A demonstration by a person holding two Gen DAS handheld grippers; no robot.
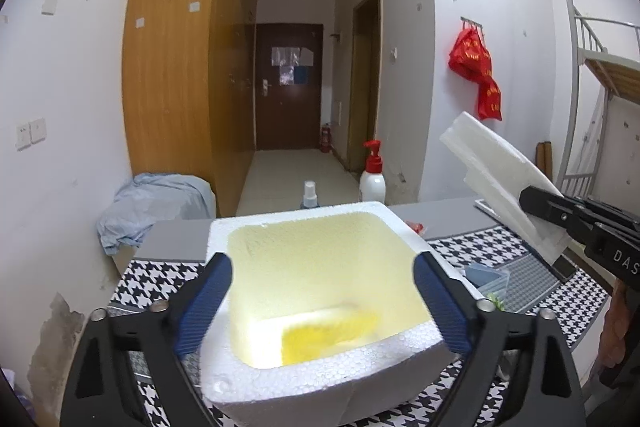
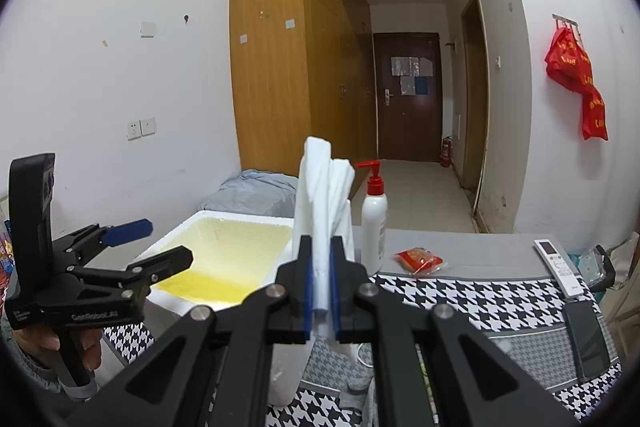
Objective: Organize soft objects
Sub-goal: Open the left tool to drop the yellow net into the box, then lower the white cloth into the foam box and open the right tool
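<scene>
Right claw carrying white foam toward the open box

The right gripper (image 2: 321, 291) is clamping a folded white foam sheet (image 2: 324, 195) between its blue pads, the sheet's long axis standing upright and leaning slightly; the styrofoam box (image 1: 320, 379) is lying just to its left, mouth up, a yellow sponge (image 1: 328, 337) resting inside. The left gripper (image 1: 320, 307) is hanging over that box with jaws spread wide and nothing between them — so the right hand is the loaded one. Readable writing: "DAS" on the right gripper's body — the left's lettering is too blurred.
</scene>
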